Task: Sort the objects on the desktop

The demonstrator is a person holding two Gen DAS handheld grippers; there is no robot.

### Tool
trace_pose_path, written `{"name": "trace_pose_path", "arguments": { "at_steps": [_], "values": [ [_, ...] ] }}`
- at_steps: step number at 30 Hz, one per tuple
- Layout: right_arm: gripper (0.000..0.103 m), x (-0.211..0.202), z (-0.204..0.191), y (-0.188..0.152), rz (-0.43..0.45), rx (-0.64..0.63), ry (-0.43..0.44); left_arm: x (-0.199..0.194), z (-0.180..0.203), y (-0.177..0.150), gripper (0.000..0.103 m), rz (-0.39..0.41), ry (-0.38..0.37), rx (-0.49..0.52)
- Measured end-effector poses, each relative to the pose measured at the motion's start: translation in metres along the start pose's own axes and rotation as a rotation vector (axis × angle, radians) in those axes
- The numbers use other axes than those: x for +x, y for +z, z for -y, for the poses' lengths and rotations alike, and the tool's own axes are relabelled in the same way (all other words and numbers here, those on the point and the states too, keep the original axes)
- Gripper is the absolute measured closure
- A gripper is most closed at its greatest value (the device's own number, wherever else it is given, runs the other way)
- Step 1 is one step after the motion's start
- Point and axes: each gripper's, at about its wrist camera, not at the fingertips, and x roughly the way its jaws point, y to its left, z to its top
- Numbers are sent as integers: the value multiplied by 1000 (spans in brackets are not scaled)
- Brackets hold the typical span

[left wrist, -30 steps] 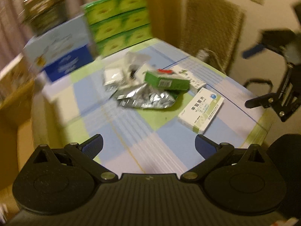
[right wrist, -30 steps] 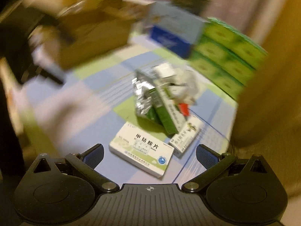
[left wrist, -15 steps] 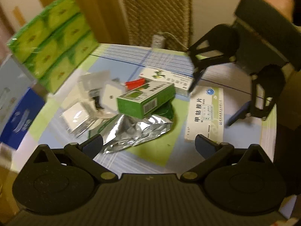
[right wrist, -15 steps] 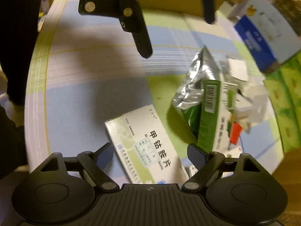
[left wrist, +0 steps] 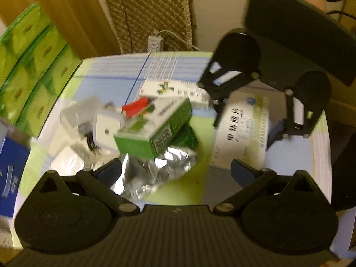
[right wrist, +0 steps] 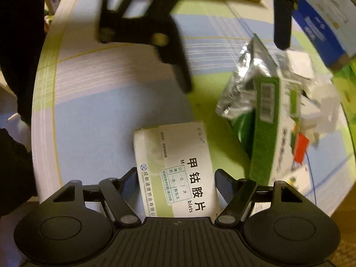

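Partly hidden by the right tool (right wrist: 175, 181), the white box (right wrist: 175, 169) runs underneath.

Closing right gripper (right wrist: 175, 181) straddles white medicine box (right wrist: 175, 169), seemingly untouched.

Looks like a home room: table w/ checked blue-green cloth (left wrist: 106, 71), quilted chair back (left wrist: 153, 6) behind it, power strip (left wrist: 155, 43) by the wall, wooden door (left wrist: 57, 11), stacked green tissue packs (left wrist: 31, 66), medicine boxes (right wrist: 175, 169) etc. on top.
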Motion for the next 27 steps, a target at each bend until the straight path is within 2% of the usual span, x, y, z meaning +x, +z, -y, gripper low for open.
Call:
{"name": "trace_pose_path", "arguments": {
  "at_steps": [3,6,11,14,16,19,22,25,27],
  "values": [
    [32,-7,7,-8,16,45,-6,9,-10,19,1,16,-5,15],
    [32,-11,11,-13,17,72,-10,22,-21,38,6,26,-14,29],
    [32,-9,19,-14,29,117,-19,50,-36,56,17,-7,-38,12],
    [32,-5,24,-13,41,152,-14,65,-38,56,24,-56,-32,17],
    [32,-2,27,-11,44,172,-19,71,-38,52,32,-93,-44,19],
    [33,0,33,-8,52,219,-22,68,-36,46,42,-83,-18,8],
    [32,-1,43,-5,64,308,-35,57,-34,42,50,-69,5,-66],
    [33,-2,50,-1,75,416,-49,42,-19,36,52,-77,53,-83],
    [32,-6,34,-13,87,463,-53,28,-2,27,52,-76,86,-95]
  ]
}}
